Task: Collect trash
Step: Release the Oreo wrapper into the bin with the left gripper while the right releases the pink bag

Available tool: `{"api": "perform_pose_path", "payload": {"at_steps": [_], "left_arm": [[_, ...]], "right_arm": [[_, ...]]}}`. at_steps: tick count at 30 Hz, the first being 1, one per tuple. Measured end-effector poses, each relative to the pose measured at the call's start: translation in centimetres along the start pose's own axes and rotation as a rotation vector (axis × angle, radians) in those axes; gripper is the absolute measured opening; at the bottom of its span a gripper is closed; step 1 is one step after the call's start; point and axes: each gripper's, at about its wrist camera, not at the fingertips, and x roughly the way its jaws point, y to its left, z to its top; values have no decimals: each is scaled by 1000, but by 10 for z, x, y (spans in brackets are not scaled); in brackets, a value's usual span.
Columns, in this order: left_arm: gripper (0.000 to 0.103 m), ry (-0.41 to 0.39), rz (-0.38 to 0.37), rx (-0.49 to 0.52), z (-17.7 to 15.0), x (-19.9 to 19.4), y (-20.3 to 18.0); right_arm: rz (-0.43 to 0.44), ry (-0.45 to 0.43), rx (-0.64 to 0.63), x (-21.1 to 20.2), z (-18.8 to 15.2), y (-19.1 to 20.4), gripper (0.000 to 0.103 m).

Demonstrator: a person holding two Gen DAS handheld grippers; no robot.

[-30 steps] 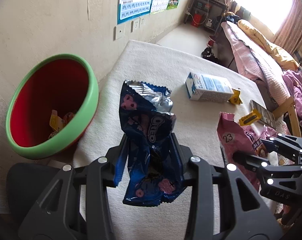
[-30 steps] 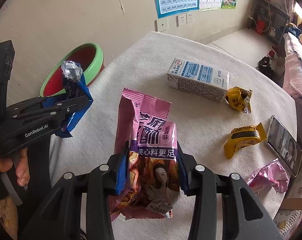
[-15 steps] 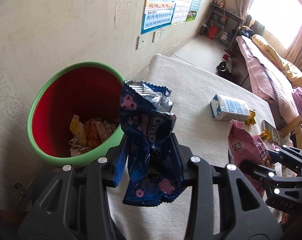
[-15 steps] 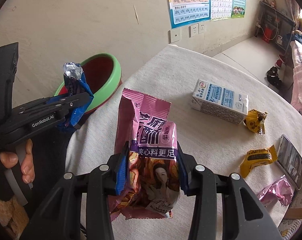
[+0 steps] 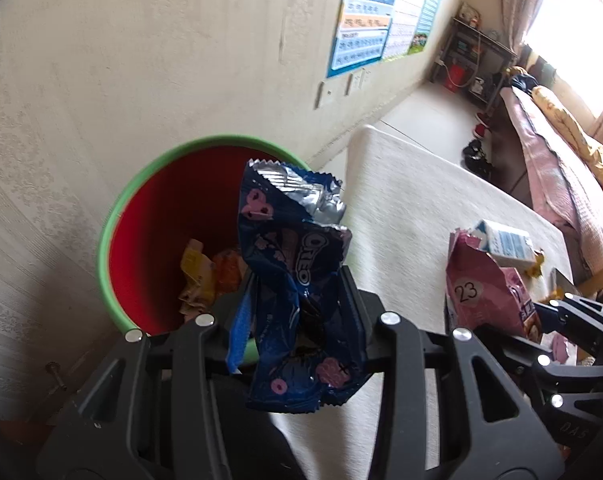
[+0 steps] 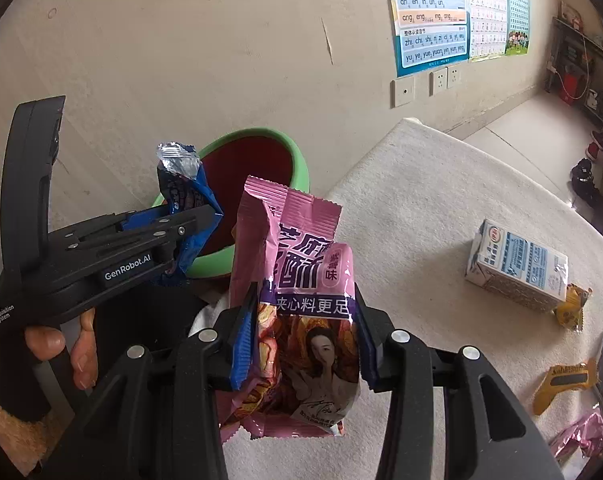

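Crinkled foil Oreo wrapper (image 5: 297, 280) above round red bin (image 5: 161, 216).

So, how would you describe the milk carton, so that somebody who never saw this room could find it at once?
Start at the round table with the white cloth, beside the wall with the posters. Toward its far right side a small rectangular milk carton lies on its side, white with blue print. A crumpled yellow wrapper touches its end; unlike the soft wrappers around it, it is a stiff box.
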Motion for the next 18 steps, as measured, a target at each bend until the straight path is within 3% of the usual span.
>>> {"api": "perform_pose_path", "payload": {"at_steps": [10,18], "left_arm": [[38,7,46,-114,25,13,58],[38,-12,60,-164,35,15,78]], "right_arm": [[70,17,-2,49,56,29,41],[101,-3,-35,69,92,54,43]]}}
